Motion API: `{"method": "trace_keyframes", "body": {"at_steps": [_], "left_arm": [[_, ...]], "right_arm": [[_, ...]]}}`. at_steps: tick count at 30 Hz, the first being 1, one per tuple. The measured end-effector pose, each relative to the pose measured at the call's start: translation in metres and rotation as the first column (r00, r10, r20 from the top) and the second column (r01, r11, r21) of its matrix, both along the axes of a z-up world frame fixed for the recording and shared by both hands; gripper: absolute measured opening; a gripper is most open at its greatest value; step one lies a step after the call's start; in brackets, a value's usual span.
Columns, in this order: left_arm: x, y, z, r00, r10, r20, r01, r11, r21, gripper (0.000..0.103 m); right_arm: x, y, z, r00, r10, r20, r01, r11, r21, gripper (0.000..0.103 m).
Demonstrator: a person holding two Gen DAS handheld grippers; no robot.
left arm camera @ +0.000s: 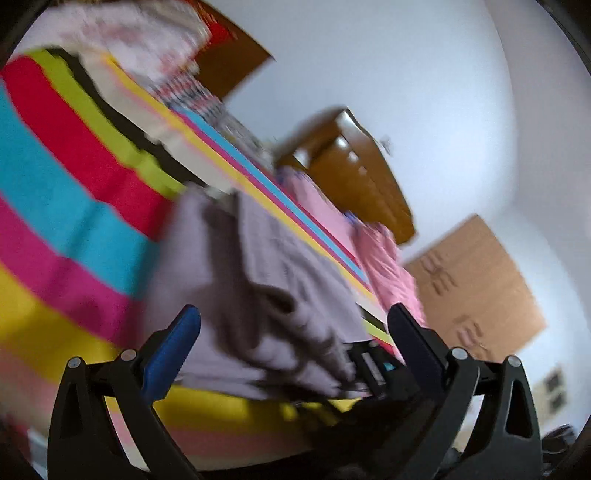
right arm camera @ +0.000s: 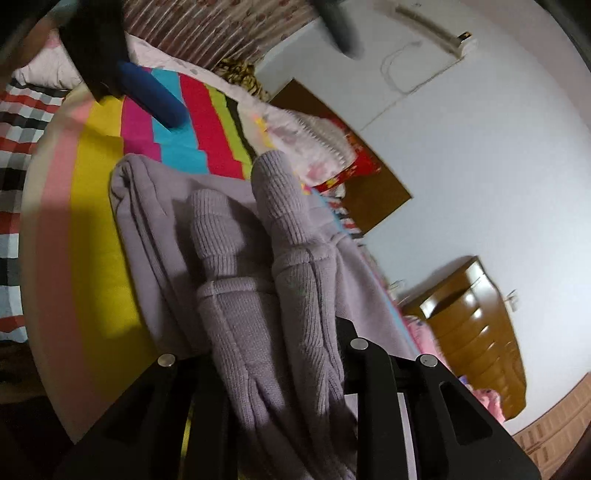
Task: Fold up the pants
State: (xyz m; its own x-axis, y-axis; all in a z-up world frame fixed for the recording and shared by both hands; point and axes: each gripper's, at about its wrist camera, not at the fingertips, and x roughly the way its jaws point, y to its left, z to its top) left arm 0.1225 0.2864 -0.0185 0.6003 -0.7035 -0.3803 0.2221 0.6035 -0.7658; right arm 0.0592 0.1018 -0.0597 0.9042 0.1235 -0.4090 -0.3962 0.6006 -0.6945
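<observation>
Bunching between the closed right tool (right arm camera: 291,354), lilac pants (right arm camera: 236,258), left tool (left arm camera: 293,325) wide open above them, gripping nothing

Lilac ribbed pants (right arm camera: 236,295), rainbow-striped blanket (left arm camera: 74,229).

A striped blanket (left arm camera: 74,206) in yellow, pink, turquoise, red and lime covers the bed. A checked cloth (right arm camera: 14,122) in red, black and white lies at its edge. A pale floral quilt (left arm camera: 140,33) is bunched at the far end beside something red (too blurred to name). Pink bedding (left arm camera: 388,258) lies along the far side, near a wooden dresser (left arm camera: 354,166). A cardboard box (left arm camera: 476,280) stands against the white wall (left arm camera: 406,74). An air conditioner (right arm camera: 432,26) hangs high on it.
</observation>
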Motion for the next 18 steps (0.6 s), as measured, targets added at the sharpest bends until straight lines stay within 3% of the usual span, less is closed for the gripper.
{"method": "trace_keyframes", "body": {"at_steps": [3,5,7,14,16,17,18], "left_arm": [[0.03,-0.015,-0.005,0.993,-0.077,-0.088,0.076,0.997,-0.02,0.101],[0.054,-0.029,-0.017,0.966,-0.144,-0.213,0.143,0.989,-0.023,0.101],[0.071,-0.038,-0.022,0.947,-0.164,-0.277,0.177,0.984,0.024,0.101],[0.098,-0.05,-0.021,0.898,-0.26,-0.356,0.259,0.965,-0.051,0.099],[0.108,-0.057,-0.019,0.888,-0.282,-0.363,0.278,0.958,-0.065,0.085],[0.116,-0.062,-0.02,0.881,-0.279,-0.383,0.29,0.957,-0.032,0.065],[0.123,-0.066,-0.024,0.879,-0.245,-0.41,0.284,0.958,0.036,0.039]], "right_arm": [[-0.006,0.0,0.004,0.999,-0.002,0.037,0.0,0.999,0.034,0.02],[-0.006,-0.002,0.007,0.999,-0.005,0.044,0.003,0.999,0.049,0.02],[-0.005,0.0,0.007,0.999,-0.005,0.049,0.003,0.999,0.048,0.02],[-0.005,0.0,0.012,0.997,-0.021,0.076,0.011,0.991,0.135,0.02],[-0.003,0.005,0.004,0.997,-0.015,0.073,0.007,0.993,0.114,0.02],[-0.003,0.007,0.001,0.998,-0.015,0.068,0.008,0.995,0.095,0.02],[-0.004,0.008,-0.002,0.998,-0.014,0.06,0.01,0.997,0.073,0.022]]}}
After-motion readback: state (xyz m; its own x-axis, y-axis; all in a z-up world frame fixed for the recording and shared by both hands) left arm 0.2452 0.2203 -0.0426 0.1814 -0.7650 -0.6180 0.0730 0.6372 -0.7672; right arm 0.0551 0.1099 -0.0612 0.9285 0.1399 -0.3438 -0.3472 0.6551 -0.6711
